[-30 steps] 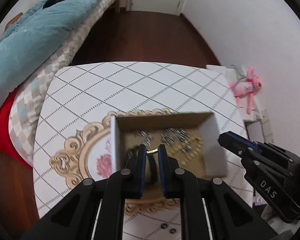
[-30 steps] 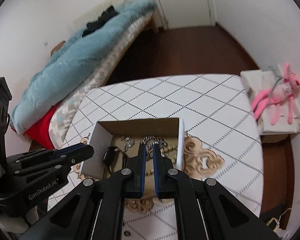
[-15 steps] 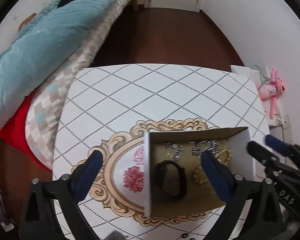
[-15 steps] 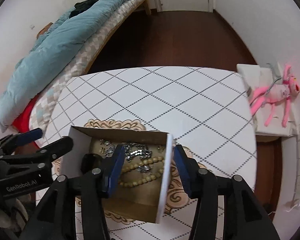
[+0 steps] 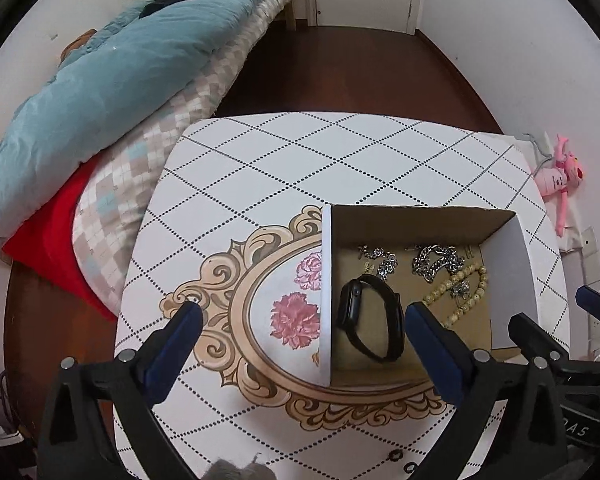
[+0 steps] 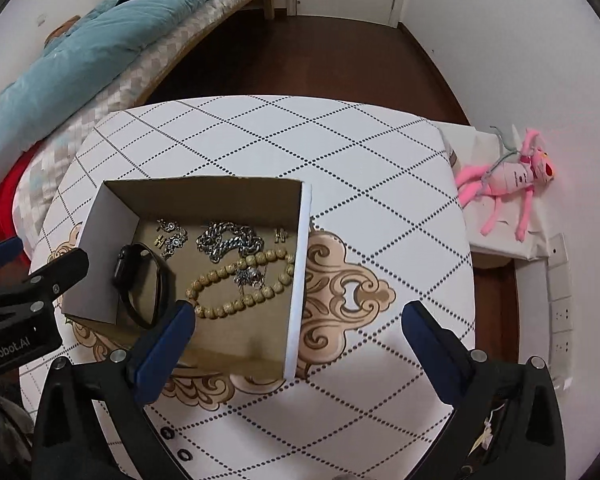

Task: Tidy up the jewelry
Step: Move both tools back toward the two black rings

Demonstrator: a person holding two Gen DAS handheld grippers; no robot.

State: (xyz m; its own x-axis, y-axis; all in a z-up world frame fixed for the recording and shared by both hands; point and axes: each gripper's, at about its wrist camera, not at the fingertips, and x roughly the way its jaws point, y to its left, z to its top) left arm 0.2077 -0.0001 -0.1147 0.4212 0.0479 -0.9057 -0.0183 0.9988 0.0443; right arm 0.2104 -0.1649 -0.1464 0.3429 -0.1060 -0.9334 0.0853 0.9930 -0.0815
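Cardboard open-topped box (image 6: 296, 280) on patterned table (image 6: 300, 140), containing black smartwatch (image 6: 140, 284) (beside beige bead bracelet (image 6: 236, 280)); left gripper (image 5: 300, 332) and right gripper (image 6: 296, 320) spread wide, holding nothing.

Right gripper (image 6: 298, 316) wide open above box (image 6: 300, 264)
Watch (image 6: 140, 284), bead bracelet (image 6: 236, 284), silver chain (image 6: 230, 240) inside; box sits on desk (image 6: 300, 140).

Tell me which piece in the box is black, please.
The black watch, at the box's left end. The chain is silver and the bead bracelet tan.
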